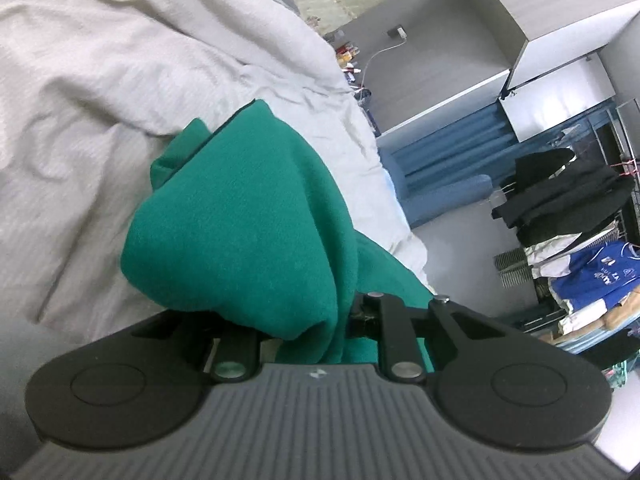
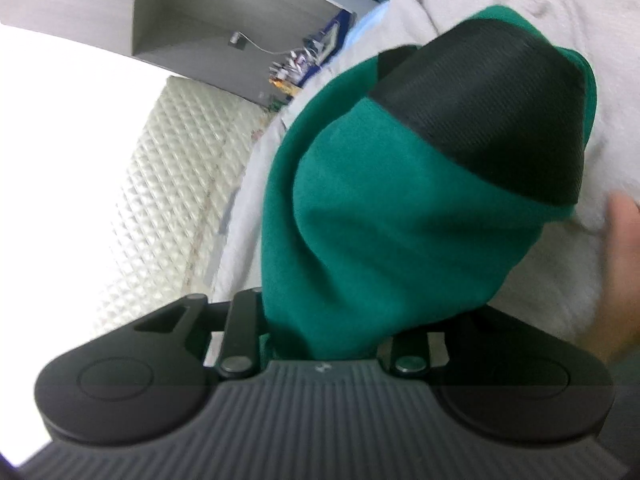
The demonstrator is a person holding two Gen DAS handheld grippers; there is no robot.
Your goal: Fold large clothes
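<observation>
A green garment [image 1: 248,216] hangs bunched over my left gripper [image 1: 308,320], which is shut on its cloth; the fingers are buried under the folds. Below it lies a rumpled white bed sheet [image 1: 100,100]. In the right wrist view the same green garment [image 2: 380,240] drapes over my right gripper [image 2: 340,332], which is shut on it. A black mesh panel [image 2: 492,120] of the garment shows at the top. The right fingertips are hidden by cloth.
A white bed cover [image 2: 540,280] lies under the garment. A grey wardrobe [image 1: 460,40], blue curtains [image 1: 448,152] and a rack of hung clothes [image 1: 568,208] stand beyond the bed. A quilted headboard [image 2: 180,180] and a hand [image 2: 624,272] show at the sides.
</observation>
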